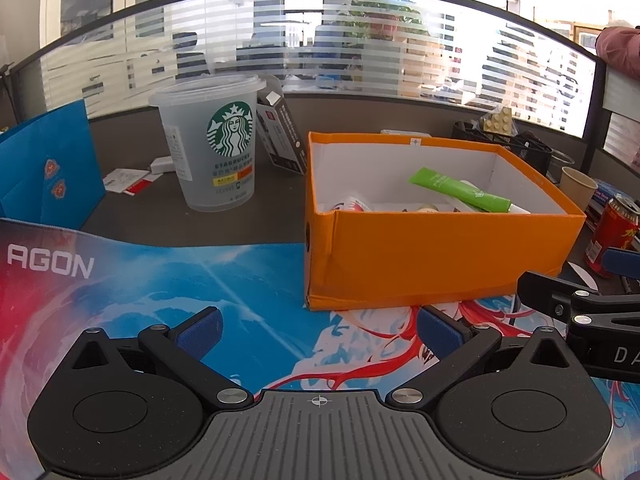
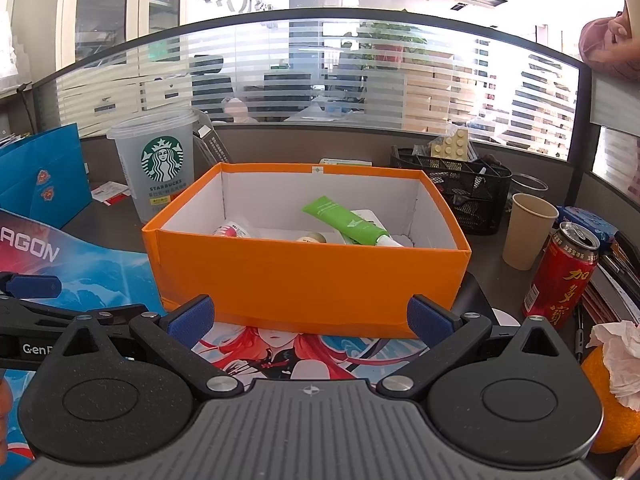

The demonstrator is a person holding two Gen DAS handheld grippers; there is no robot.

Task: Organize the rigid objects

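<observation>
An orange cardboard box (image 1: 432, 256) (image 2: 304, 276) stands open-topped on the desk mat. Inside it lie a green tube (image 1: 460, 190) (image 2: 344, 220), a small pink-and-white bottle (image 1: 354, 203) (image 2: 232, 229) and a little round jar (image 2: 312, 237). My left gripper (image 1: 318, 332) hovers open just before the box's front left corner, nothing between its blue pads. My right gripper (image 2: 310, 320) is open too, close to the box's front wall, empty. Each gripper shows at the edge of the other's view.
A frosted Starbucks cup (image 1: 212, 144) (image 2: 158, 168) stands left of the box, a blue paper bag (image 1: 48, 168) further left. To the right are a red can (image 2: 560, 272), a paper cup (image 2: 528, 230), a black mesh organizer (image 2: 460, 188), an orange with tissue (image 2: 612, 392). A glass partition runs behind.
</observation>
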